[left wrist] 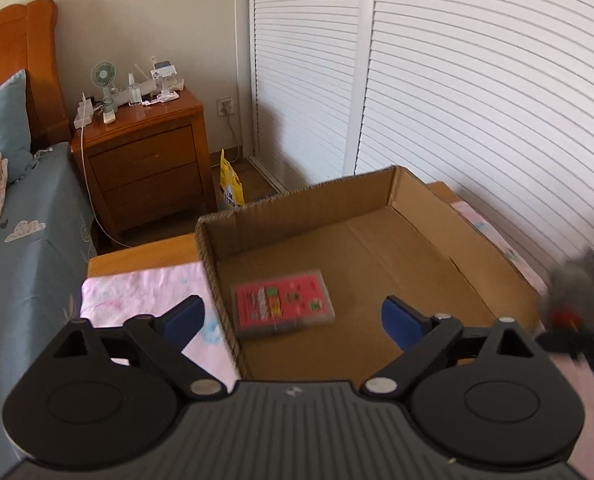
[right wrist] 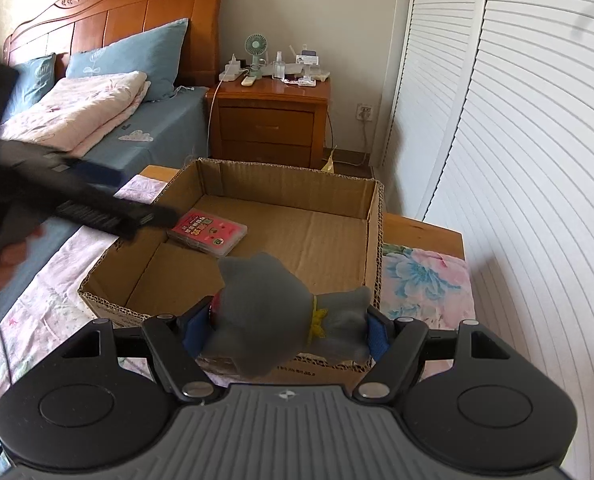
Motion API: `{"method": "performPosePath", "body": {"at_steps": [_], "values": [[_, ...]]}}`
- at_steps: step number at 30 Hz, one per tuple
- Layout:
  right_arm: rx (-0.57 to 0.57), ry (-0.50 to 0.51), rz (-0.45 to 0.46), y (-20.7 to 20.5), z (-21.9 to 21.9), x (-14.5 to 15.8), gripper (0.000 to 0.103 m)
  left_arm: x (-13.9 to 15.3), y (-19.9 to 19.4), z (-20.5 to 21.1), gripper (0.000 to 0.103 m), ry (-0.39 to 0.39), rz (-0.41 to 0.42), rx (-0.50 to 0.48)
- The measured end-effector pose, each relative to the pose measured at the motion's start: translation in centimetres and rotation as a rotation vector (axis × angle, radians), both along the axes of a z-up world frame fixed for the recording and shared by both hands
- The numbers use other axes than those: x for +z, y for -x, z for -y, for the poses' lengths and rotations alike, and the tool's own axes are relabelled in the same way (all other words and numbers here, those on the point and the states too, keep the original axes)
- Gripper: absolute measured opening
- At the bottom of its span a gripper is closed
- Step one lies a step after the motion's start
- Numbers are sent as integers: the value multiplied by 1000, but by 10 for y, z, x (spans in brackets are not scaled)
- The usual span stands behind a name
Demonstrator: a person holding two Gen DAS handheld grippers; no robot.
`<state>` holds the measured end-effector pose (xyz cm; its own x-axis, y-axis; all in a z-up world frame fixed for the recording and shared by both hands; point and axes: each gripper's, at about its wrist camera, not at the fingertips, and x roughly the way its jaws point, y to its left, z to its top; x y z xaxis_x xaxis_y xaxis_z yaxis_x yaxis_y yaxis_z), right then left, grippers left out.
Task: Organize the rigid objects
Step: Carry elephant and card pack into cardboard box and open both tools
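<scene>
step in hand: filling the shallow brown corrugated cardboard box [right wrist: 297,220] on the desk with its pink floral cloth [right wrist: 429,280]. already inside, lying flat near the box's left wall: 1 pink rectangular clear plastic case [left wrist: 283,304].

left tongs [left wrist: 293,322] spread wide and empty, blue pads either side of open air, 1 over the cloth, the other over the box floor, with the pink case just ahead and below, untouched. looks like a drop-off already made there, judging from how the case lies.

right tongs [right wrist: 289,326] clamped on a grey rigid figure with a yellow collar and a red patch [right wrist: 269,312], pads pressing both flanks, held above the near rim of the box and not yet inside.

next move, as a judgement: carry the grey figure forward over the rim, lower onto bare cardboard to the right of the pink case, then release. calls for keeping clear of the left tongs, seen in the right view reaching across the box's left wall, and for setting the figure down low enough not to tumble.
</scene>
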<state>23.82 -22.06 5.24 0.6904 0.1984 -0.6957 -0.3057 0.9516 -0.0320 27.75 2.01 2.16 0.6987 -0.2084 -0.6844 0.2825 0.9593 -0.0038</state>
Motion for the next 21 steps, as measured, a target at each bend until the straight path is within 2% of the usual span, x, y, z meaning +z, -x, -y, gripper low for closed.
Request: {"method": "performPosePath", "body": {"at_steps": [3, 10, 14, 18, 21], "values": [[10, 12, -8, -5, -4, 2, 78, 9, 31, -11, 97, 14, 56, 7], [29, 44, -16, -25, -19, 9, 78, 13, 101, -32, 102, 35, 93, 18], [27, 75, -30, -47, -31, 10, 78, 1, 124, -30, 102, 2, 53, 12], [15, 108, -35, -71, -42, 11, 78, -11, 142, -31, 102, 28, 28, 29], [-4, 129, -26, -89, -49, 13, 78, -16, 152, -33, 102, 30, 40, 40]]}}
